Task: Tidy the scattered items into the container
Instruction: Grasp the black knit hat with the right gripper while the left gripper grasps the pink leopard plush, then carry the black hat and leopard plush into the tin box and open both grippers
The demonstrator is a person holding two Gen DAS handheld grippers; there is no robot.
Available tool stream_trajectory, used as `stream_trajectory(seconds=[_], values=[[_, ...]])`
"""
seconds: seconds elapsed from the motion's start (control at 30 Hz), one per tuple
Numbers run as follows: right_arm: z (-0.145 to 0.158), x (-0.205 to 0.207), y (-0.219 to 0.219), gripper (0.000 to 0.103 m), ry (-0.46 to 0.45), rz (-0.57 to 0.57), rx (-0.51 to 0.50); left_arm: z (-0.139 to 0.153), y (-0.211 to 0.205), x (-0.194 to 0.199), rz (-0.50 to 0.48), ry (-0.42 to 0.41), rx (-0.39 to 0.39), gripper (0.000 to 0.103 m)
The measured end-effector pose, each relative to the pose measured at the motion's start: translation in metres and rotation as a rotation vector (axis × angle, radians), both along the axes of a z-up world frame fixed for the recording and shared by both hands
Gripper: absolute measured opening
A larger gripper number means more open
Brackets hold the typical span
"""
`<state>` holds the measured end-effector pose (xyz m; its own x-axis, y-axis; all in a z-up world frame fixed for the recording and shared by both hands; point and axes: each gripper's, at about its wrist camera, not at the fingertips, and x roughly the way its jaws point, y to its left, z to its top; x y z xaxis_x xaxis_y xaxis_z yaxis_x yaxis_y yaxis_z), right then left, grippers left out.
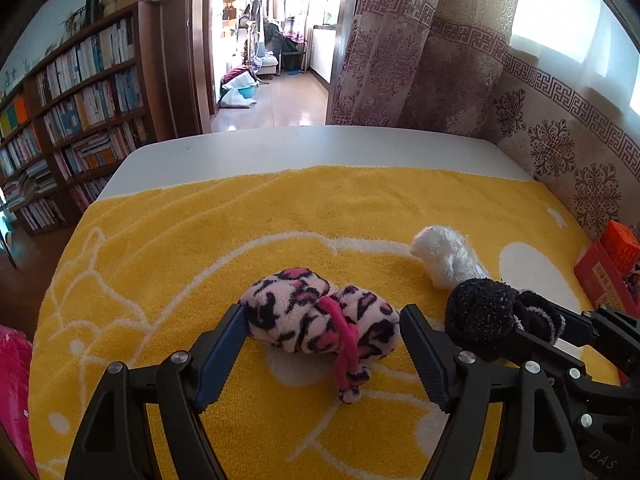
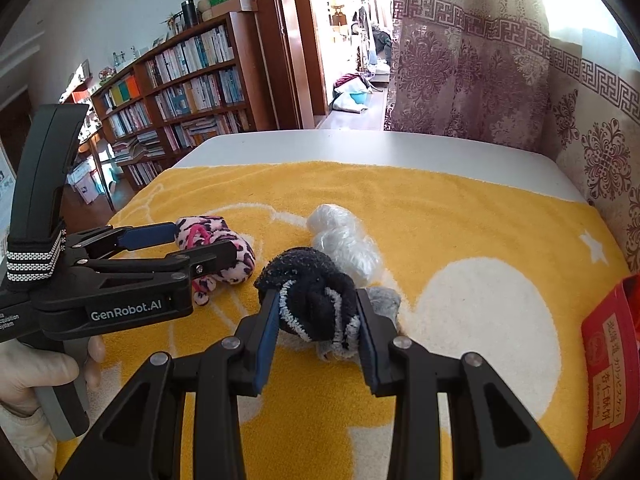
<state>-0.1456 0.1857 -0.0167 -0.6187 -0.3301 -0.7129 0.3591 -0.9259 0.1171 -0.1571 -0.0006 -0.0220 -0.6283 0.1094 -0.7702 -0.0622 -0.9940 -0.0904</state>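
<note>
The right gripper [image 2: 316,320] is closed on the black sock [image 2: 316,292], pads pressing its sides; a grey sock [image 2: 384,298] touching it at 3 o'clock could snag and drag along. The left gripper [image 1: 322,332] is wide open, straddling the pink sock [image 1: 320,320]; its dangling cord could slip free. Both socks are fuzzy, balled, on the towel [image 1: 200,220]. The red box [image 2: 608,364] sits at 4 o'clock.

pink leopard sock [image 1: 320,312] | black sock [image 2: 316,300] | white bundle [image 2: 344,240] | on towel

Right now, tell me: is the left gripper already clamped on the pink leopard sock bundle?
No. The left gripper is open, its fingers straddling the pink leopard sock bundle with visible gaps.
</note>
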Motion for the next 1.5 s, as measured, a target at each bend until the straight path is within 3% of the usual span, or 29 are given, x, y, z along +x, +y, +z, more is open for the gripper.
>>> stream_trajectory(seconds=[0.1,0.2,0.33,0.5,0.57,0.97,1.23,1.5], values=[[0.000,-0.001,0.001,0.039,-0.003,0.002,-0.004,-0.006,0.002,-0.008,-0.006,0.010,-0.022,0.087],[-0.001,-0.002,0.003,0.039,-0.007,0.000,-0.013,-0.009,0.005,-0.015,-0.012,0.020,-0.039,0.087],[-0.002,-0.001,0.002,0.039,-0.011,0.003,-0.018,-0.011,-0.003,-0.023,0.004,0.033,0.004,0.087],[-0.001,0.000,0.002,0.039,-0.009,-0.003,-0.026,-0.010,-0.018,-0.023,0.039,0.042,0.066,0.068],[0.001,0.001,0.005,0.037,-0.009,-0.010,-0.045,-0.006,-0.022,-0.020,0.041,0.053,0.076,0.065],[0.030,0.012,0.022,0.036,0.033,-0.052,-0.126,0.035,-0.020,0.010,0.030,0.138,0.111,0.063],[0.045,0.035,0.047,0.036,0.055,-0.089,-0.166,0.054,0.002,0.032,-0.021,0.166,0.140,0.063],[0.061,0.069,0.102,0.036,0.094,-0.186,-0.221,0.068,0.043,0.049,-0.100,0.184,0.153,0.063]])
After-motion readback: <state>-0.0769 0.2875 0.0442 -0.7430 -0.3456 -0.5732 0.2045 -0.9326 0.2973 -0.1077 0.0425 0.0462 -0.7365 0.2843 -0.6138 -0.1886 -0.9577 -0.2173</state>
